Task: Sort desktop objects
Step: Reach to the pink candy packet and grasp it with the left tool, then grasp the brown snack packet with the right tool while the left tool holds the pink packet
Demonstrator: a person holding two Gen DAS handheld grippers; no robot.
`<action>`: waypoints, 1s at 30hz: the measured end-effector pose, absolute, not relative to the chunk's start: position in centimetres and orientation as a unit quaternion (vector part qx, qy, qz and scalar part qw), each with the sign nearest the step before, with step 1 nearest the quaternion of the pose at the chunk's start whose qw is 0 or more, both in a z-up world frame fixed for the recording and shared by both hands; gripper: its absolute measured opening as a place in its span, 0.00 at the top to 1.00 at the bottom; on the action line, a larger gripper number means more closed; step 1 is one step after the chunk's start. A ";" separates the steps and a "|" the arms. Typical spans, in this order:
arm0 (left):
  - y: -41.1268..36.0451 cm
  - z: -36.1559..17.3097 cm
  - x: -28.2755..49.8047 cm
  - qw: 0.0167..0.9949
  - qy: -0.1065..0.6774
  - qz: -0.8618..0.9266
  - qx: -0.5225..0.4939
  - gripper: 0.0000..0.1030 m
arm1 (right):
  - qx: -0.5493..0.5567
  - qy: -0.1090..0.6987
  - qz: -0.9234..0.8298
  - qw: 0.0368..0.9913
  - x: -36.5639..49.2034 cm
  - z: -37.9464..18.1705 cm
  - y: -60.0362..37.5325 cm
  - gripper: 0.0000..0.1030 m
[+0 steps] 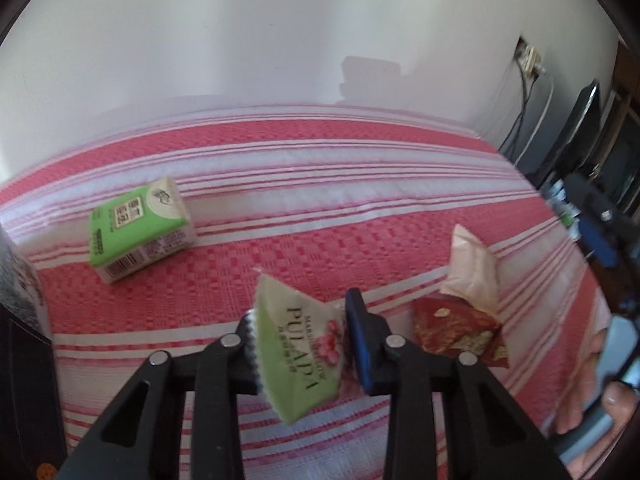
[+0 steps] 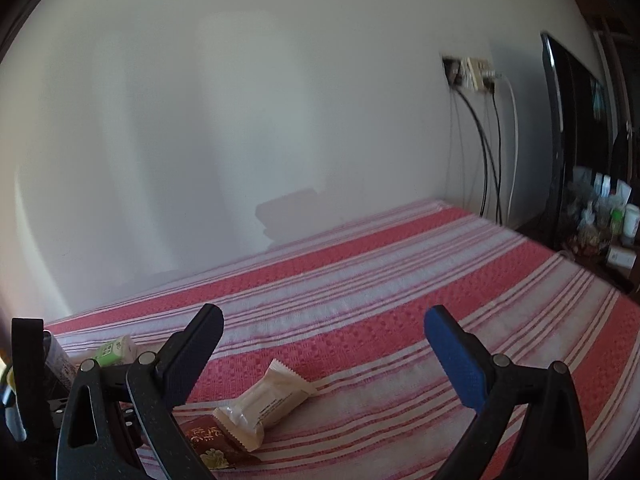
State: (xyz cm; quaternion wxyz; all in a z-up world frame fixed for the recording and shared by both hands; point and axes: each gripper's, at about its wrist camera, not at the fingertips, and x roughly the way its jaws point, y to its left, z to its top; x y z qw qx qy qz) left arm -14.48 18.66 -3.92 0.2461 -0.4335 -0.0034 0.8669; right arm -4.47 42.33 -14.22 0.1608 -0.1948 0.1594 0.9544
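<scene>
My left gripper (image 1: 298, 346) is shut on a light green snack packet (image 1: 294, 350) printed "PULADA" and holds it above the red and white striped cloth (image 1: 320, 248). A green and white carton (image 1: 138, 228) lies on the cloth to the far left. A cream packet (image 1: 474, 268) and a dark red packet (image 1: 456, 332) lie together to the right. My right gripper (image 2: 324, 344) is open and empty above the cloth; the cream packet (image 2: 266, 400) and the red packet (image 2: 214, 444) lie below its left finger. The carton shows in the right wrist view (image 2: 114, 350) too.
A white wall (image 1: 280, 40) backs the table. A socket with hanging cables (image 2: 476, 76) is at the right, beside a dark monitor (image 2: 560, 140) and a cluttered shelf (image 2: 604, 216). A dark box (image 1: 24, 320) stands at the left edge.
</scene>
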 end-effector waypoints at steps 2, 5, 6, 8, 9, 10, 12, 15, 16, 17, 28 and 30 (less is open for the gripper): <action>18.1 -3.9 -14.3 0.268 -0.014 0.862 -0.430 0.80 | -0.199 0.170 0.952 0.160 -4.6 -14.5 42.6 0.01; 18.1 -3.3 -13.6 0.276 -0.009 0.867 -0.414 0.82 | -0.196 0.182 0.951 0.154 -4.5 -14.5 42.9 0.01; 18.0 -2.9 -13.4 0.281 -0.006 0.870 -0.406 0.82 | -0.197 0.186 0.951 0.151 -4.5 -14.6 43.0 0.01; 17.8 -1.9 -13.5 0.288 0.000 0.875 -0.389 0.82 | -0.202 0.194 0.949 0.144 -4.8 -14.8 43.2 0.01; 17.7 -1.6 -13.2 0.292 0.001 0.877 -0.381 0.82 | -0.206 0.201 0.948 0.139 -4.9 -14.9 43.3 0.01; 17.5 -1.3 -13.1 0.294 0.002 0.879 -0.374 0.82 | -0.208 0.206 0.946 0.137 -4.9 -15.0 43.3 0.01; 17.2 -0.8 -12.9 0.294 0.007 0.884 -0.364 0.82 | -0.212 0.212 0.945 0.134 -4.9 -15.2 43.4 0.03; 16.8 -0.2 -12.5 0.292 0.010 0.891 -0.347 0.82 | -0.211 0.213 0.950 0.090 -4.9 -15.0 42.8 0.16; 16.5 0.1 -12.4 0.291 0.008 0.893 -0.343 0.82 | -0.209 0.209 0.952 0.075 -4.9 -14.8 42.3 0.20; 16.4 0.3 -12.1 0.290 0.008 0.895 -0.338 0.82 | -0.210 0.198 0.956 0.047 -5.0 -14.6 41.6 0.21; 12.0 3.1 -9.1 0.268 -0.014 0.922 -0.278 0.82 | -0.356 0.025 0.929 -0.093 -7.6 -16.1 33.3 0.32; 11.0 3.4 -8.3 0.266 -0.021 0.924 -0.273 0.82 | -0.380 -0.004 0.922 -0.075 -8.2 -17.0 32.7 0.42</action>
